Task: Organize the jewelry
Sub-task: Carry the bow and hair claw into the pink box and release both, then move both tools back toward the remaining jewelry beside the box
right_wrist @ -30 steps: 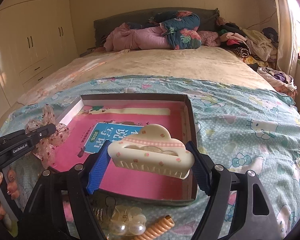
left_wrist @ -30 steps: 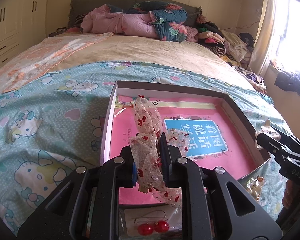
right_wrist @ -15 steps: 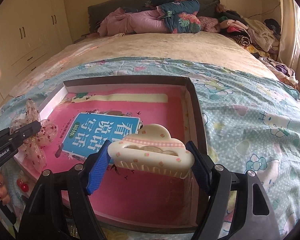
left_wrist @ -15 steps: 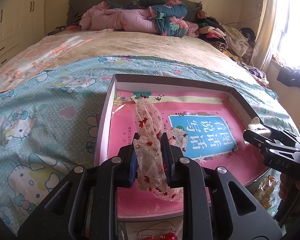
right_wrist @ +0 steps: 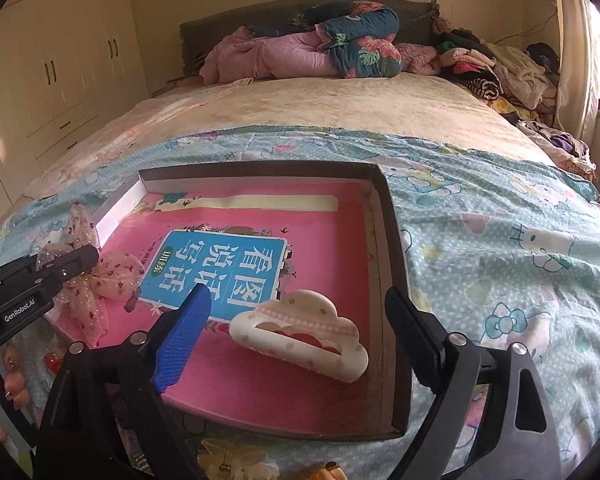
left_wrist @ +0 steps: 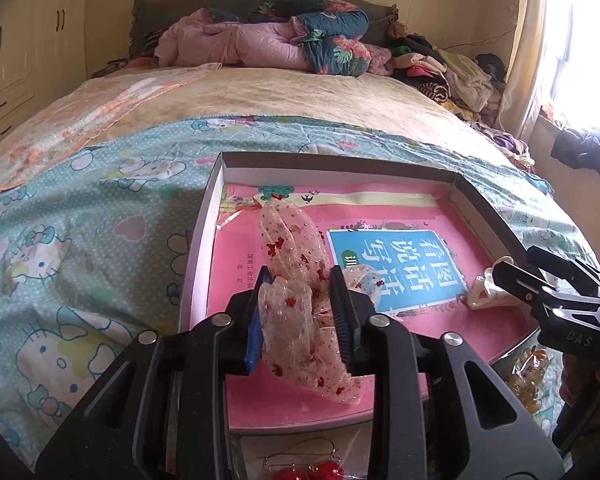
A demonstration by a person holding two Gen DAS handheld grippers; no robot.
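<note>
Left wrist view: the left gripper (left_wrist: pixel 300 312) has just been opening. Its jaws now stand slightly wider than 1 second ago, with the sheer pink bow (left_wrist: pixel 300 300) between them. Both pads remain against the fabric, so the bow counts as loosely held, not released. The bow hangs over the near-left part of the box (left_wrist: pixel 198 248), above the pink book cover (left_wrist: pixel 420 320) lining it. Release of the bow appears to be under way. At the right edge, the right gripper (left_wrist: pixel 512 280) sits over the box's near-right rim.

Right wrist view: the right gripper (right_wrist: pixel 296 312) has just been opening, and its jaws now stand wide apart. The cream cloud-shaped hair claw (right_wrist: pixel 300 334), clamped half a second ago, now lies on the pink cover in the box's near-right corner. It rests between the 2 fingers and touches neither pad. This placement looks complete; the gripper can withdraw. The left gripper (right_wrist: pixel 66 262) shows at the left with the bow.
</note>
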